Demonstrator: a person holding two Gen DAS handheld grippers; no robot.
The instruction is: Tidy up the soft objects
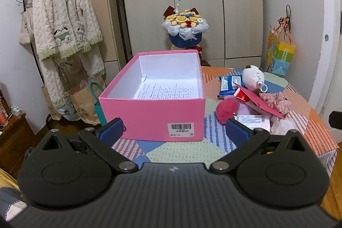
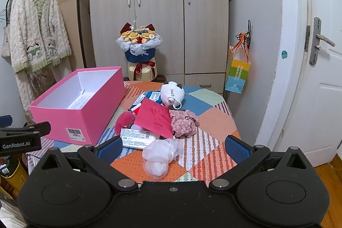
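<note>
- Both grippers, left gripper (image 1: pixel 174 131) and right gripper (image 2: pixel 174 145), are hovering wide open, holding nothing.
- Pink box (image 1: pixel 154 112) is sitting open beside the white plush (image 2: pixel 172 92) and pink scrunchie (image 2: pixel 183 123).

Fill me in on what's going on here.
A person holds two grippers over a patchwork table, sorting soft things. Both the left gripper and right gripper are open and hold nothing. The pink box holds only a paper sheet. The plush toy, scrunchie, red pompom and mesh bag lie beside it.

Matt pink cardboard box (image 1: pixel 154 119), fluffy plush toy (image 2: pixel 172 93), woven tablecloth (image 2: pixel 213 119)
</note>
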